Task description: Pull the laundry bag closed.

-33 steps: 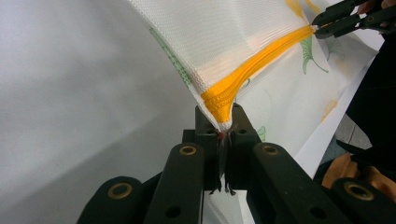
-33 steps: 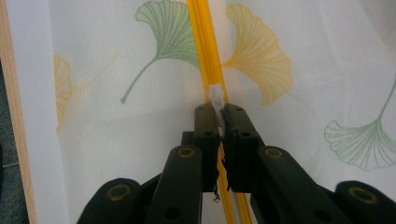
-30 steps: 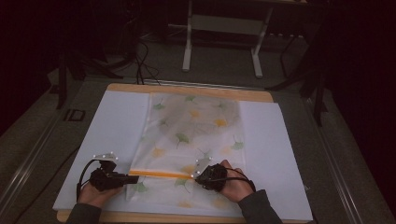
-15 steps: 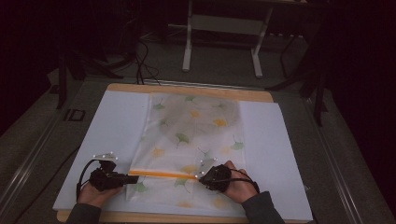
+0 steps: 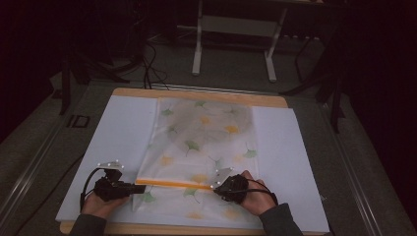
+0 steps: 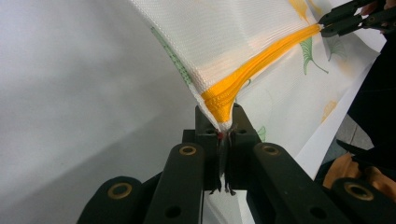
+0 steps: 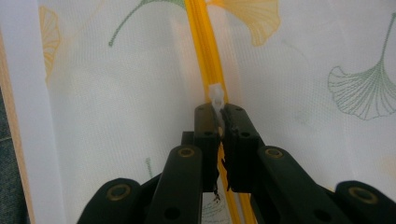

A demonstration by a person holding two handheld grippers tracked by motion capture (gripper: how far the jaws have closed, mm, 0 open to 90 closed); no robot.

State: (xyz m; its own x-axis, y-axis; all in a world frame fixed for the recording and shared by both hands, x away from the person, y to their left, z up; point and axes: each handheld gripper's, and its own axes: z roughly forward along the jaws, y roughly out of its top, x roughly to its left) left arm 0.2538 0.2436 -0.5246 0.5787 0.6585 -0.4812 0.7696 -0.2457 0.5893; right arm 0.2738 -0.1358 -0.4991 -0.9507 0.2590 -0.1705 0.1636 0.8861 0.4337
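Observation:
A white mesh bag (image 5: 206, 132) printed with ginkgo leaves lies flat on the white mat (image 5: 113, 137). An orange zipper (image 5: 172, 184) runs across its near end. My left gripper (image 5: 134, 187) is shut on the zipper's left end at the bag's corner, and lifts the fabric a little (image 6: 224, 128). My right gripper (image 5: 215, 187) is shut on the small white zipper pull (image 7: 216, 95), with its jaws closed over the orange tape (image 7: 201, 37). From the left gripper view the right gripper (image 6: 322, 23) sits at the far end of the zipper (image 6: 261, 60).
The mat covers a wooden table whose far edge (image 5: 196, 93) shows. A white metal stand (image 5: 233, 24) and cables (image 5: 147, 54) sit on the dark floor beyond. Bare mat lies on both sides of the bag.
My right gripper has crept a little to the right along the zipper with the pull. The left gripper has held still.

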